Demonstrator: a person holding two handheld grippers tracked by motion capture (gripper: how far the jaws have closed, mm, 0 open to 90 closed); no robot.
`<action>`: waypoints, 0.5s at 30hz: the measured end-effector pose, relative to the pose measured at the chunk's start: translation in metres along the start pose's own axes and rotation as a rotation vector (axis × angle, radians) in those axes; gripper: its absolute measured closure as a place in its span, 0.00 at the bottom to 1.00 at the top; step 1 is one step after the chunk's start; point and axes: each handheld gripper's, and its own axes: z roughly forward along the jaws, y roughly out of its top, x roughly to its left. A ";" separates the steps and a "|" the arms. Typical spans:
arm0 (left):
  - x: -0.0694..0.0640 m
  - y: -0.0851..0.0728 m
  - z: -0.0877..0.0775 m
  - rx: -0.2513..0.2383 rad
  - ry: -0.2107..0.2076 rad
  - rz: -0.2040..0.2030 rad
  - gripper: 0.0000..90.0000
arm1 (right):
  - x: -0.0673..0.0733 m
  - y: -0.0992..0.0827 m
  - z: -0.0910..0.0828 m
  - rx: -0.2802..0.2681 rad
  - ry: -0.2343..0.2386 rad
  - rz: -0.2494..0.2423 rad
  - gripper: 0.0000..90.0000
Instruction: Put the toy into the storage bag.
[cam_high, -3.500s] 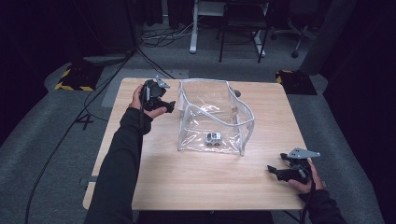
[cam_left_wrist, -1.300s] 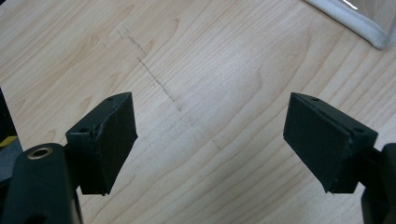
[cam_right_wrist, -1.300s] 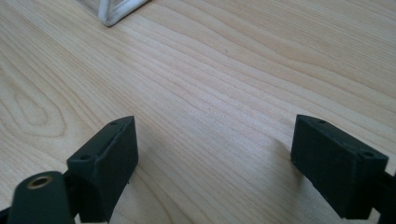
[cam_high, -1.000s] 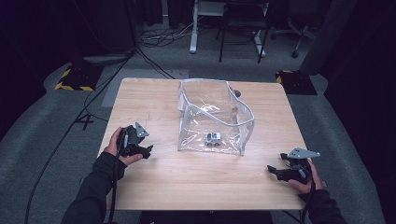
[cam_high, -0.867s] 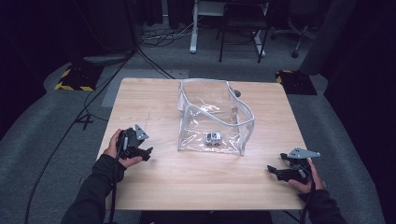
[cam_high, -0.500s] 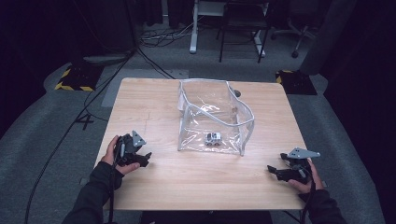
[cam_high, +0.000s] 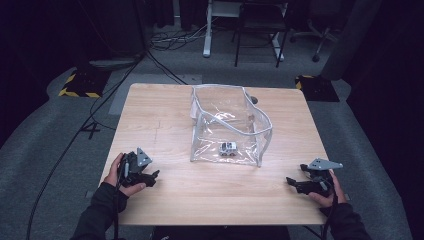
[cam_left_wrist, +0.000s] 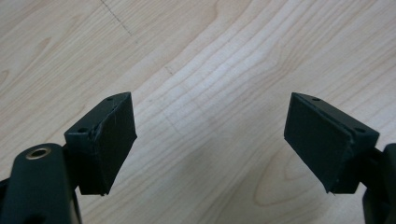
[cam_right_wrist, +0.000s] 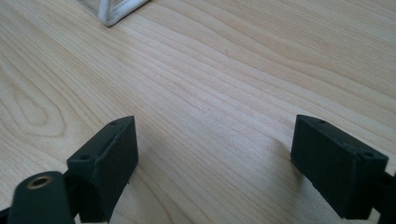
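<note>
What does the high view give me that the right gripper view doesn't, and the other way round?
High view alone: the whole clear bag standing open at mid-table, the small toy car inside it near the front wall, and the left gripper resting at the near left, jaws open and empty.
Right gripper view alone: a close look at the right gripper, with jaws wide apart and bare wood between them, and the bag's white-edged corner ahead of it.
Both: the wooden table, the bag, and the right gripper, apart from the bag.
</note>
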 end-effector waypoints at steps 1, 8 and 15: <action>-0.001 -0.002 0.000 -0.004 0.001 -0.003 0.19 | 0.000 0.000 0.000 0.000 0.000 -0.001 0.17; -0.004 -0.012 -0.001 -0.009 -0.006 -0.031 0.19 | 0.000 0.000 0.000 0.000 0.001 0.000 0.17; -0.008 -0.021 0.000 -0.012 -0.019 -0.052 0.19 | 0.000 0.000 0.000 0.000 0.001 0.000 0.17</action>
